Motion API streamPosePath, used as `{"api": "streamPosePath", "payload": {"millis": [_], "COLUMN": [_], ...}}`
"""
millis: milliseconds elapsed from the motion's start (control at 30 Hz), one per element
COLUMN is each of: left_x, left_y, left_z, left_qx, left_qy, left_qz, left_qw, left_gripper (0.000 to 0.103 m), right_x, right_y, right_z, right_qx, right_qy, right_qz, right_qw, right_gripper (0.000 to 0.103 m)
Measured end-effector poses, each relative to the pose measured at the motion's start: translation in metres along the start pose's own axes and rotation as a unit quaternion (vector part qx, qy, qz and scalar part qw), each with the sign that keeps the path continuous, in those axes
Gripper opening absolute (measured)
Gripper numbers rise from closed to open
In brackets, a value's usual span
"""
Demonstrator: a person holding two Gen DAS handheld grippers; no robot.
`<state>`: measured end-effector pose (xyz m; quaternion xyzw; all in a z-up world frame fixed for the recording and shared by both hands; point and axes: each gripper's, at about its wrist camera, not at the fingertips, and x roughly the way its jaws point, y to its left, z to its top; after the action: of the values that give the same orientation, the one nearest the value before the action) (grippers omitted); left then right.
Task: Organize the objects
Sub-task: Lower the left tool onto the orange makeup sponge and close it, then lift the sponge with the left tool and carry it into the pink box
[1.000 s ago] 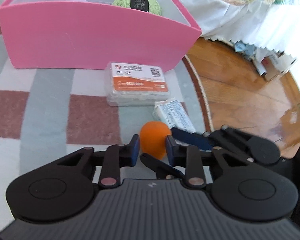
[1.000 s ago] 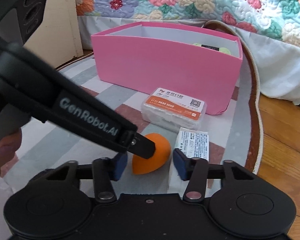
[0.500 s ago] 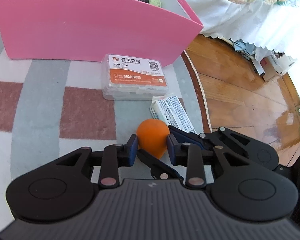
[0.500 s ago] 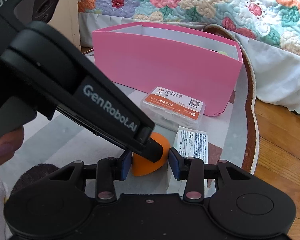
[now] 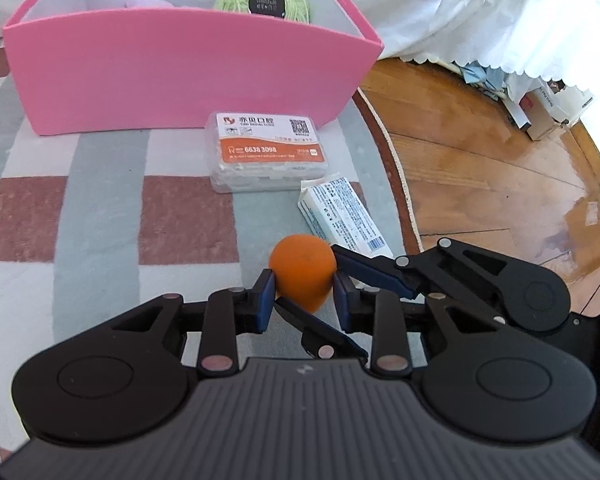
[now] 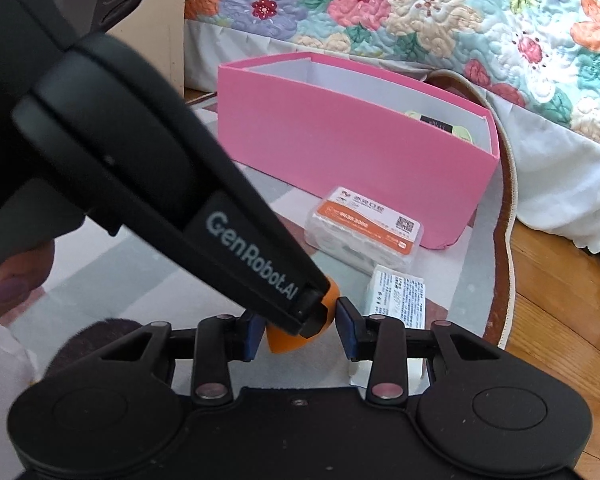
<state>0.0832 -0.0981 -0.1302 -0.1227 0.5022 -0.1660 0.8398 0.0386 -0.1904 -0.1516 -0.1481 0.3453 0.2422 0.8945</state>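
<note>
An orange teardrop sponge [image 5: 302, 264] is held just above the striped rug [image 5: 100, 208], tip pointing down. My left gripper [image 5: 304, 296] has its blue pads on the sponge's two sides. My right gripper [image 6: 300, 328] comes in from the right and its jaws are closing; in the left wrist view one of its fingers [image 5: 364, 268] touches the sponge's upper right and the other lies under its tip. In the right wrist view the left gripper's black finger [image 6: 240, 248] crosses in front and hides most of the sponge [image 6: 284, 344].
A pink box [image 5: 180, 76] stands behind, holding green yarn [image 5: 264, 0]. In front of it lie a clear case with an orange label [image 5: 266, 152] and a white packet [image 5: 340, 212]. Wooden floor [image 5: 480, 160] starts at the rug's right edge; a quilted bed [image 6: 420, 8] is beyond.
The right gripper's jaws have narrowed from well apart to touching the sponge. The left pads have eased slightly apart but still hold it. The sponge has stayed in place.
</note>
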Motion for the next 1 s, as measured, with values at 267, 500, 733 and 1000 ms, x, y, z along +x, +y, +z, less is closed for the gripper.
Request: {"api": "streamPosePath", "payload": {"millis": [267, 500, 733, 1000], "left_x": [-0.019, -0.038, -0.062, -0.094], "left_y": [0.002, -0.004, -0.013, -0.012], "left_z": [0.003, 0.005, 0.008, 0.013], "left_qx": [-0.029, -0.028, -0.014, -0.024], "left_qy": [0.008, 0.017, 0.040, 0.012], "left_qz": [-0.007, 0.007, 0.048, 0.041], "left_qw": [0.9995, 0.9994, 0.9980, 0.9988], "left_gripper": [0.029, 0.028, 0.028, 0.029], "right_x": [-0.012, -0.024, -0.036, -0.059], "right_y": [-0.003, -0.004, 0.005, 0.009], "right_z": [0.012, 0.023, 0.034, 0.056], "right_qx": [0.037, 0.061, 0.060, 0.059], "right_qy": [0.016, 0.028, 0.041, 0.037], "right_qz": [0.026, 0.055, 0.093, 0.108], "right_qw": [0.999, 0.996, 0.993, 0.992], "right_gripper": [0.042, 0.042, 0.042, 0.042]}}
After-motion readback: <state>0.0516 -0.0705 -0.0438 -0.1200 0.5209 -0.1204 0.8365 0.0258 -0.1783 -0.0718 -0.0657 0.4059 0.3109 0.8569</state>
